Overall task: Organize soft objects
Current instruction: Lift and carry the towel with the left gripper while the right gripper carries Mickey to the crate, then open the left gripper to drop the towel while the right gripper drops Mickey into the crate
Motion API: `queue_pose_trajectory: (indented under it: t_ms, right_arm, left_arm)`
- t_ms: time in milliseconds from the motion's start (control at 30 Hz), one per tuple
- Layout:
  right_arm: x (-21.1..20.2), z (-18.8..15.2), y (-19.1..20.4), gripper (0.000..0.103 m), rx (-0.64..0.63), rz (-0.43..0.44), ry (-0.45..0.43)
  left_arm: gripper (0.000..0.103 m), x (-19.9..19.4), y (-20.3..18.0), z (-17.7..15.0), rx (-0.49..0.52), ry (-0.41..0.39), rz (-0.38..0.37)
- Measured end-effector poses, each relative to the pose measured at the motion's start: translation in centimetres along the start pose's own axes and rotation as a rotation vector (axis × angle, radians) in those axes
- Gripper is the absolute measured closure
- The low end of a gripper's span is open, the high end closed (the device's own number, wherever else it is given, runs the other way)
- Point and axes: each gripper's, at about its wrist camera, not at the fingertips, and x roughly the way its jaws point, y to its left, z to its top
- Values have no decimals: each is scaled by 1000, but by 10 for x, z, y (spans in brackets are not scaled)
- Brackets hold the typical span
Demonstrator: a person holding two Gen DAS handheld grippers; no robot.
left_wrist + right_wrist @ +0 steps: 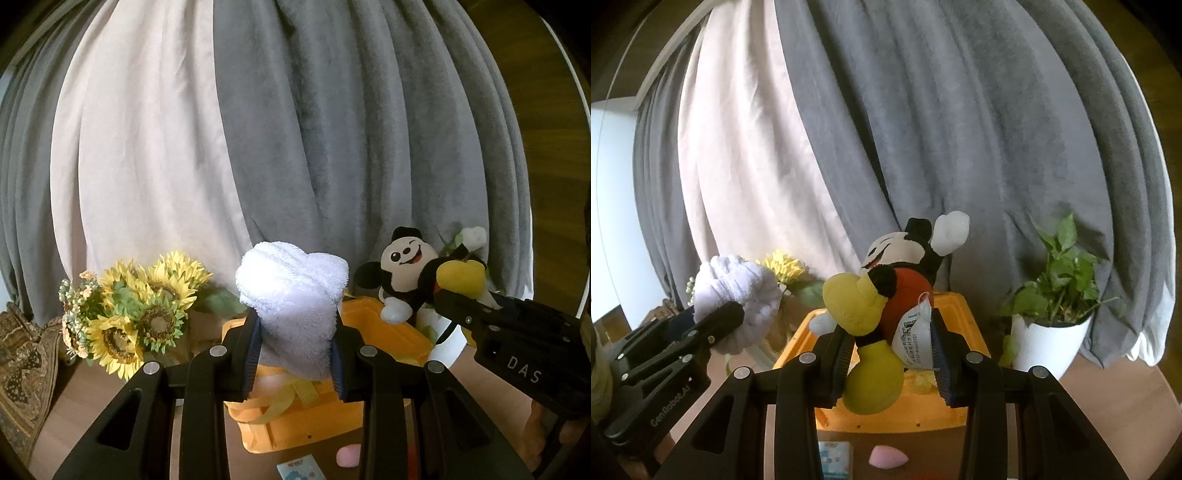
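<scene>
Left claw (pixel 295 354), marked "GenRobot.AI", pinches towel (pixel 295 302); right claw (pixel 886 354), marked "DAS", pinches plush (pixel 882 295) above bin (pixel 897 413).

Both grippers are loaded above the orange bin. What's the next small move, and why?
Probably lower the left gripper and release the white towel into the orange bin. It sits clamped right above the bin, while the right gripper, holding the mouse plush, waits alongside.

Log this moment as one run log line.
left gripper: shut on towel | right gripper: shut on plush | both above bin
</scene>
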Motion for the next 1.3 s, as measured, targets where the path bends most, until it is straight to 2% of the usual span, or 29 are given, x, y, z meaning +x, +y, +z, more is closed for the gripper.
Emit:
queue_pose_trajectory:
  t_ms: [600,1100,1200,1267,1300]
  right_arm:
    - [83,4,-14,63,10,0,65]
    - [158,-19,-23,63,36,-64,213]
    - [171,-24,-23,59,30,-73,245]
    - [178,-27,-24,56,26,-73,264]
    - [181,-28,-25,48,23,-81,269]
  left_arm:
    - [71,80,13,-2,-27,73,20]
    - [70,162,23,-38,-61,240,29]
    - [65,174,22,-45,-62,262,34]
    - [52,180,22,-49,-61,267,28]
    - [50,180,21,-50,-61,268,26]
